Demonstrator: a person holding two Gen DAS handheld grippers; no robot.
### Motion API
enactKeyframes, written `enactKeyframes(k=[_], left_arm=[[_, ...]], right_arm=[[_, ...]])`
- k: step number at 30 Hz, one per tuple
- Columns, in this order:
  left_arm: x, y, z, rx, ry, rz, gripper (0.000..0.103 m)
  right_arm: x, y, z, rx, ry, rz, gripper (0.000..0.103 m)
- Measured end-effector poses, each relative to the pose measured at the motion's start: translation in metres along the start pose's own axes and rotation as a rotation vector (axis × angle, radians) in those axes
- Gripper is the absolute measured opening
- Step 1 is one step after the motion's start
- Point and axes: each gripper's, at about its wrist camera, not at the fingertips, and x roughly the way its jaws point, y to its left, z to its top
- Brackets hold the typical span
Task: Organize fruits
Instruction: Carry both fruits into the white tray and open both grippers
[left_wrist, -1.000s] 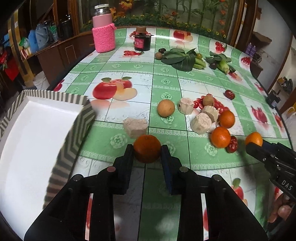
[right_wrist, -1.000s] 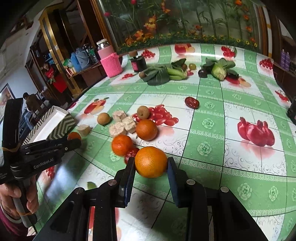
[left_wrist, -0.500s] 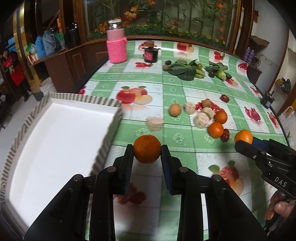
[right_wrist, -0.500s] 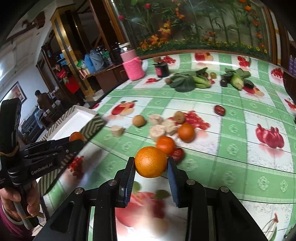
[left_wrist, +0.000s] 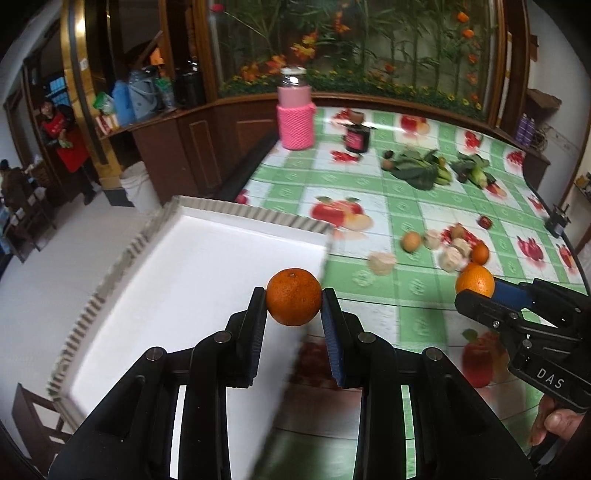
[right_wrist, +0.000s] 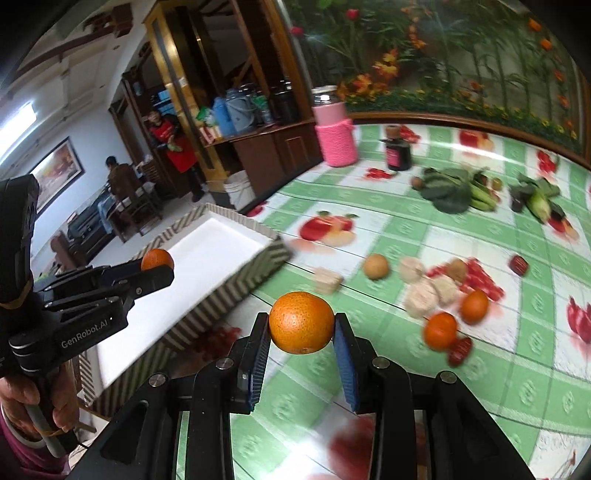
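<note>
An orange (left_wrist: 294, 297) sits pinched at its widest girth between the left gripper (left_wrist: 294, 314) fingers, hanging just above the near edge of the white tray (left_wrist: 192, 258), probably so it can be lowered inside. A second orange (right_wrist: 301, 322) is gripped the same way between the right gripper (right_wrist: 301, 345) fingers, over the worktop (right_wrist: 461, 373) just right of the tray. Beyond those fingers, two more oranges (right_wrist: 456, 319), pale chunks (right_wrist: 430, 290) and a brown fruit (right_wrist: 376, 266) lie loosely clustered, awaiting sorting.
</note>
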Motion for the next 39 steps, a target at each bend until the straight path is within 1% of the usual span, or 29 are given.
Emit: enactKeyframes(k=[5,8,11,15,17,22,27,29,36,39], left_arm=[[-0.002,0.025,0.006,-0.013,-0.009,0.054,0.029],[0.0,0.038,0.01,-0.022,-0.007,0.073,0.029],[0.006,0.05,0.016,-0.024,-0.009,0.111,0.029],[0.016,0.064,0.024,-0.029,0.001,0.14,0.029],[0.023,0.071,0.028,-0.038,0.014,0.144,0.029],[0.05,0.083,0.031,-0.067,0.075,0.142,0.029],[0.076,0.092,0.027,-0.092,0.142,0.141,0.029],[0.087,0.097,0.026,-0.113,0.176,0.13,0.029],[0.111,0.108,0.018,-0.164,0.266,0.111,0.029],[0.111,0.109,0.016,-0.164,0.264,0.111,0.029]], right_arm=[[0.012,0.026,0.013,-0.044,0.0,0.033,0.033],[0.022,0.038,0.02,-0.065,0.01,0.047,0.033],[0.035,0.046,0.027,-0.08,0.024,0.054,0.033],[0.053,0.055,0.038,-0.101,0.045,0.074,0.033],[0.06,0.061,0.042,-0.115,0.055,0.075,0.033],[0.08,0.07,0.052,-0.141,0.076,0.086,0.033],[0.108,0.075,0.059,-0.166,0.122,0.094,0.033],[0.117,0.075,0.06,-0.171,0.141,0.097,0.033],[0.145,0.083,0.063,-0.213,0.202,0.097,0.033],[0.155,0.087,0.062,-0.23,0.225,0.092,0.033]])
